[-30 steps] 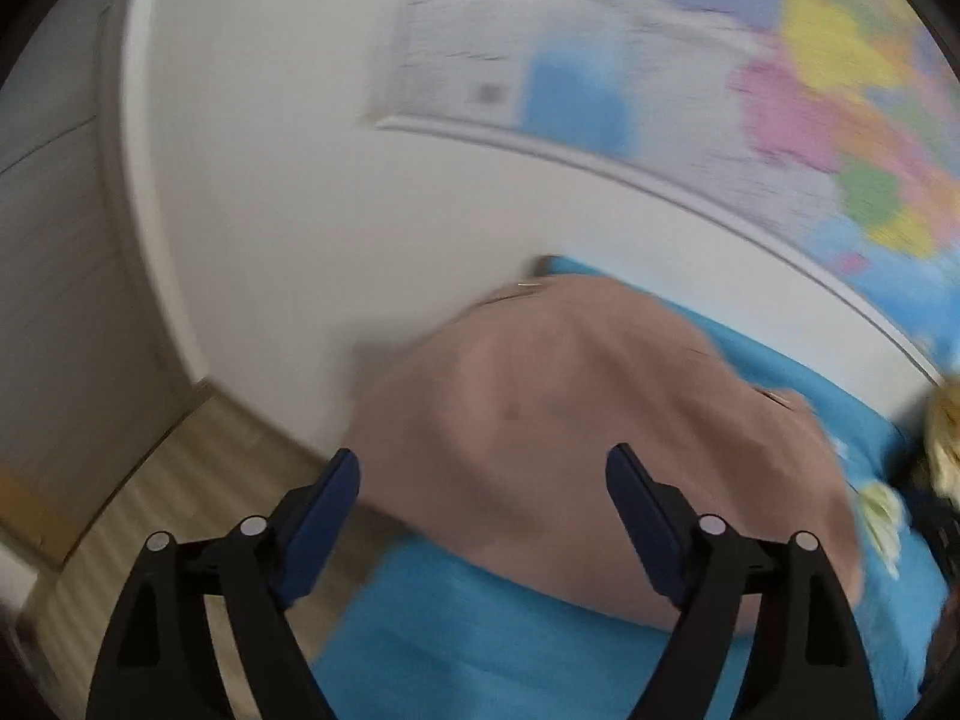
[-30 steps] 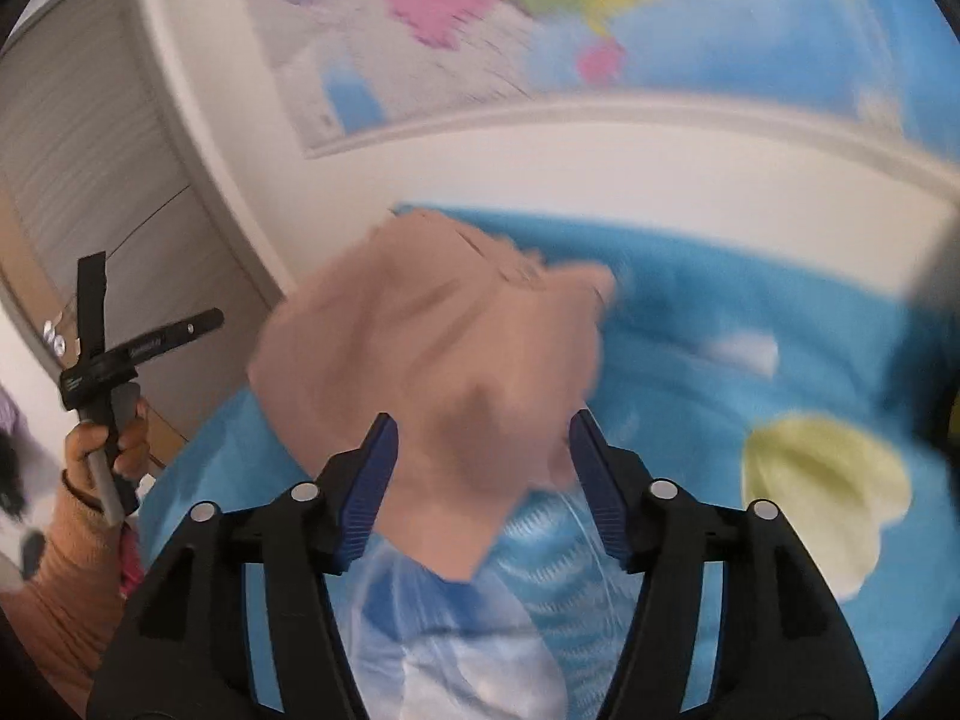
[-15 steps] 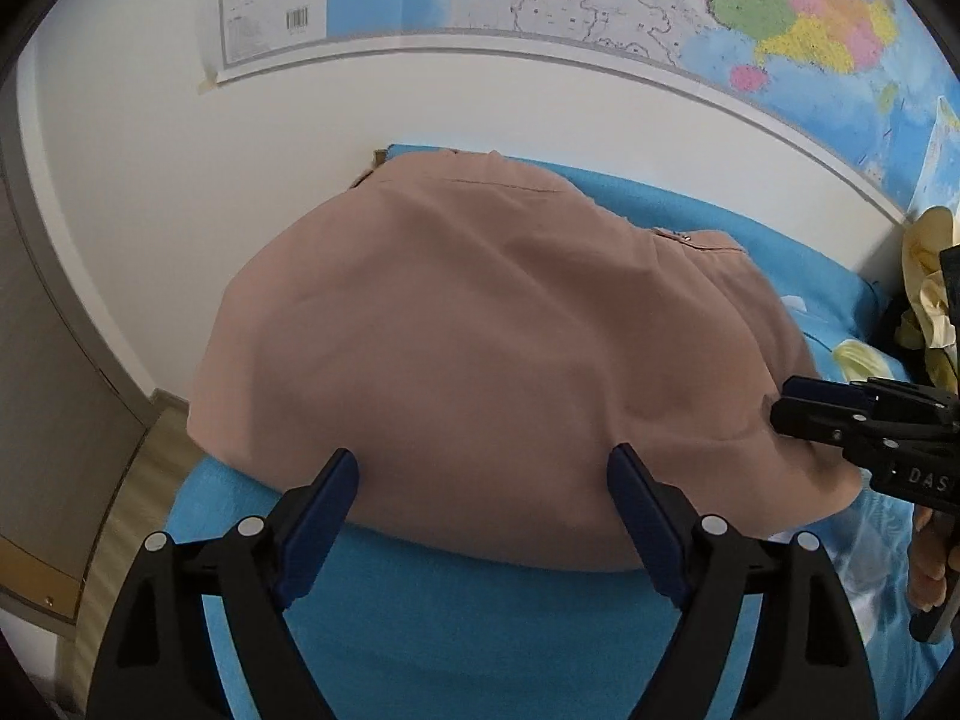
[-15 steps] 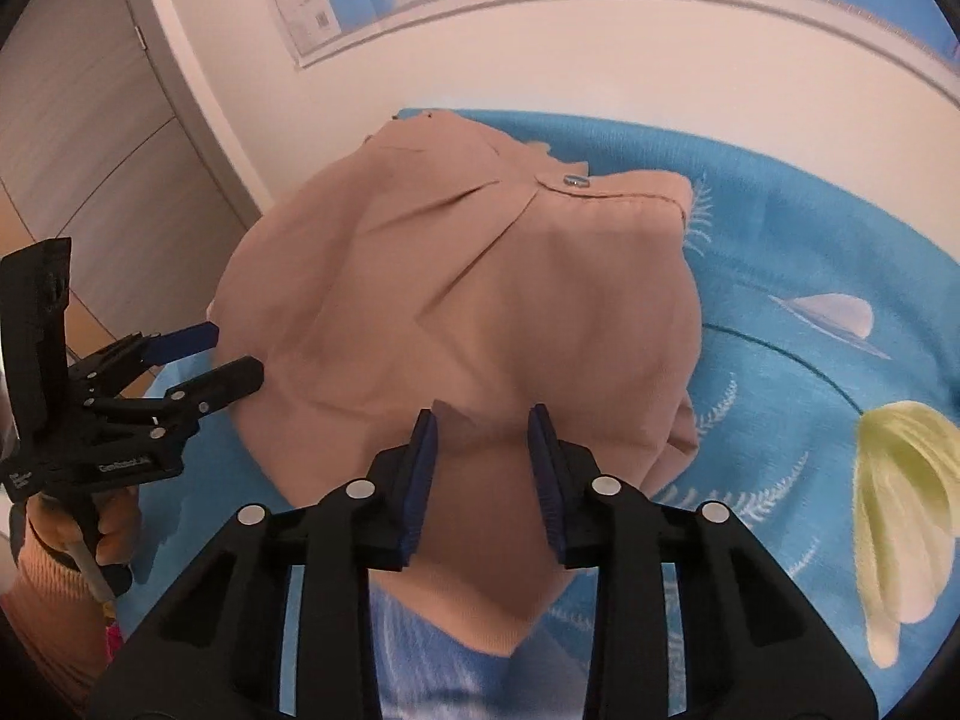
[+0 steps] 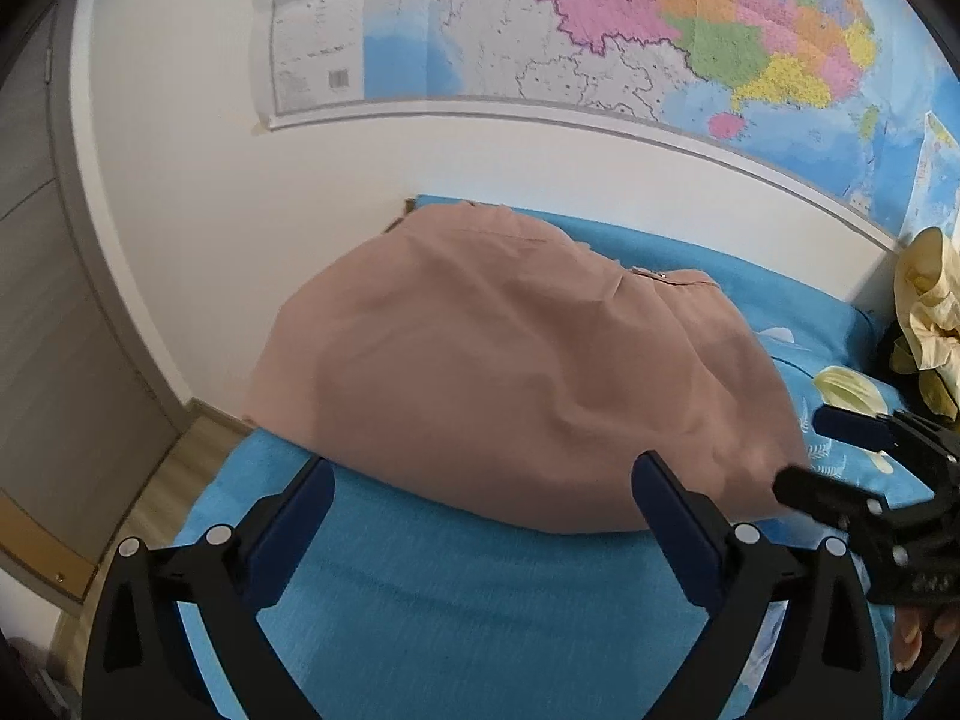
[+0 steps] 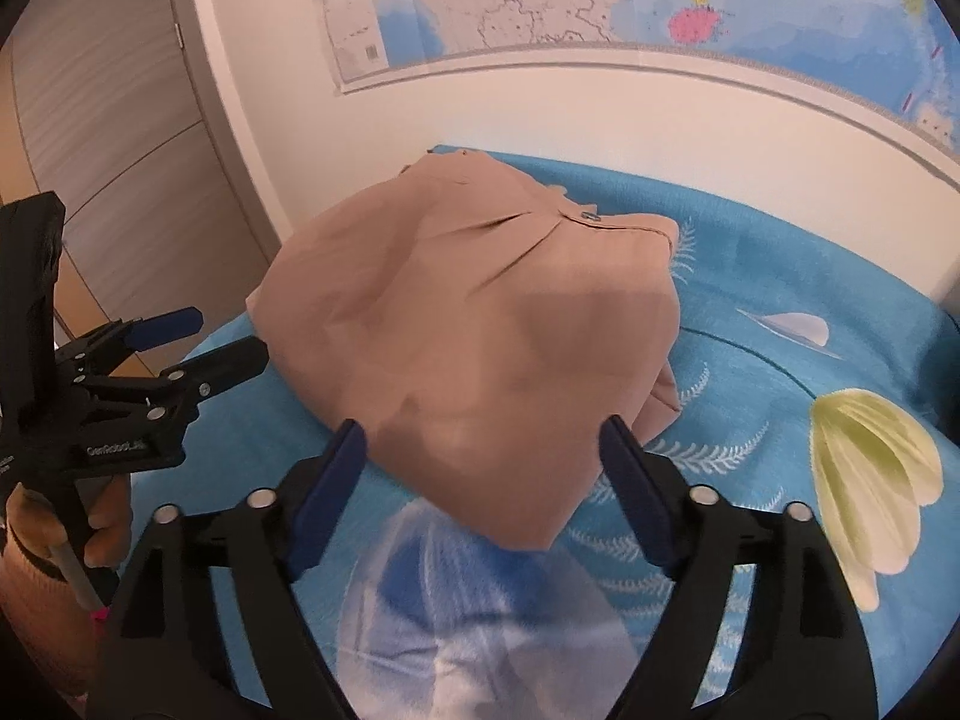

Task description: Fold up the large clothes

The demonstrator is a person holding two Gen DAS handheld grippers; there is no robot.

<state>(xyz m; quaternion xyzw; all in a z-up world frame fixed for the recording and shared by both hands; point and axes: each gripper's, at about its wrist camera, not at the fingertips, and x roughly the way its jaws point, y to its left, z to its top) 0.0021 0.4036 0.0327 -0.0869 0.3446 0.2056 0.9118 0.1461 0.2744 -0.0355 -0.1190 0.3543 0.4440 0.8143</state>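
Observation:
A folded tan garment (image 5: 528,372) (image 6: 480,324) lies in a rounded pile on the blue bedsheet (image 5: 480,612), its far end by the wall. My left gripper (image 5: 480,474) hovers at the garment's near left edge. Its jaws are opening wide, with the cloth's edge in the gap and neither pad touching it. My right gripper (image 6: 480,429) stands over the near right corner. Its jaws are opening too, and the cloth lies loose between them. Each gripper shows in the other's view: the left gripper (image 6: 225,336) and the right gripper (image 5: 807,453).
A large map (image 5: 600,18) hangs on the white wall behind the bed. A pale yellow cloth (image 5: 924,300) is bunched at the right. A grey cabinet front (image 6: 108,120) and wood floor (image 5: 150,498) border the bed's left side. A hand (image 6: 108,516) holds the left gripper.
The right gripper's jaws, nearly pinched on a fold half a second ago, have spread wide and let the garment go. The left jaws have widened slightly. The garment has settled flat on the bed.

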